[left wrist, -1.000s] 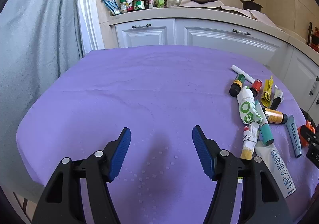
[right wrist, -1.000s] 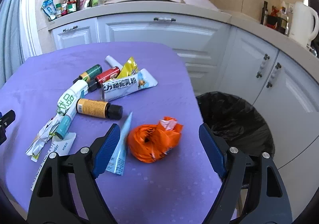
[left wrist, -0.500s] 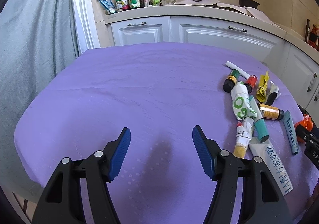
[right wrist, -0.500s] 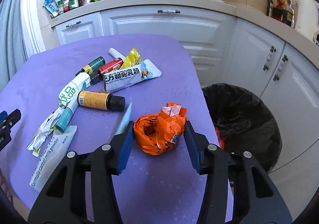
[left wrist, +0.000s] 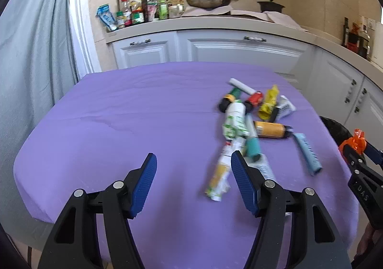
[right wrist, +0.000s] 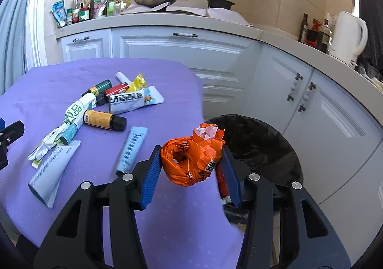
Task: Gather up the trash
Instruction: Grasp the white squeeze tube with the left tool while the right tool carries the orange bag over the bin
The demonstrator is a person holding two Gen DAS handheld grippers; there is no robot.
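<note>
My right gripper is shut on a crumpled orange plastic bag and holds it above the table's right edge, beside a black-lined trash bin. The bag also shows at the right of the left wrist view. My left gripper is open and empty above the purple table. A pile of tubes, small bottles and wrappers lies just ahead of it to the right; it also shows in the right wrist view.
A light blue tube and a large white tube lie near my right gripper. White cabinets and a counter with bottles and a wok stand behind. A white kettle stands at the right.
My right gripper closed on the orange bag and lifted it toward the bin. My left gripper shifted right, closer to the pile of trash.
</note>
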